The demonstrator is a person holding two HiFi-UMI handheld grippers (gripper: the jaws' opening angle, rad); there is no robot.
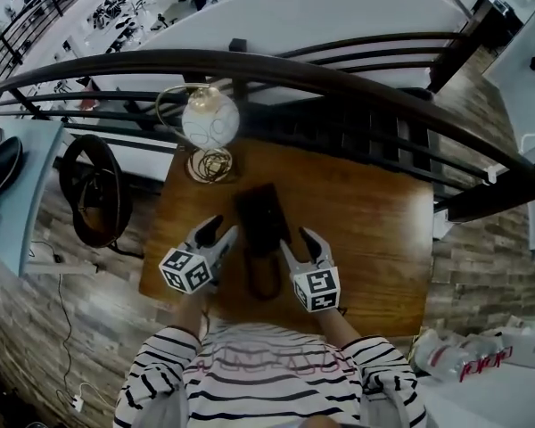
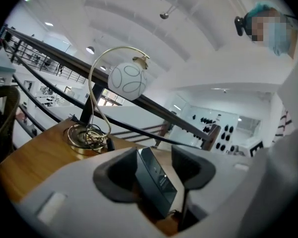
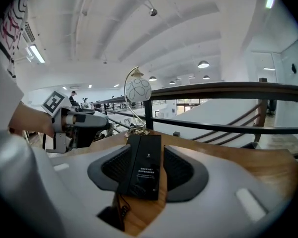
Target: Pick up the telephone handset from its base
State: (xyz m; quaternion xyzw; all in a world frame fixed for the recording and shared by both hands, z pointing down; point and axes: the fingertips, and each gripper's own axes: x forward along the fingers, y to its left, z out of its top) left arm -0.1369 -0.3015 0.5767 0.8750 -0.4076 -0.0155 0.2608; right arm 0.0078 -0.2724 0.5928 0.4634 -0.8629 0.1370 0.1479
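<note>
A black telephone (image 1: 261,217) lies in the middle of the wooden table (image 1: 374,230), its handset resting along the base. A curly cord (image 1: 266,279) loops out toward the near edge. My left gripper (image 1: 218,230) hovers just left of the phone, open. My right gripper (image 1: 301,243) sits just right of it, also open. In the left gripper view the phone (image 2: 156,182) shows edge-on ahead of the gripper (image 2: 154,170). In the right gripper view the phone (image 3: 144,172) lies ahead between the pads of the gripper (image 3: 146,167), untouched, and the left gripper (image 3: 84,125) shows at the left.
A brass lamp with a white globe (image 1: 210,119) stands at the table's far left corner, just behind the phone. A dark curved railing (image 1: 339,74) runs behind the table. A black round-backed chair (image 1: 94,190) stands to the table's left. Bare wood lies to the phone's right.
</note>
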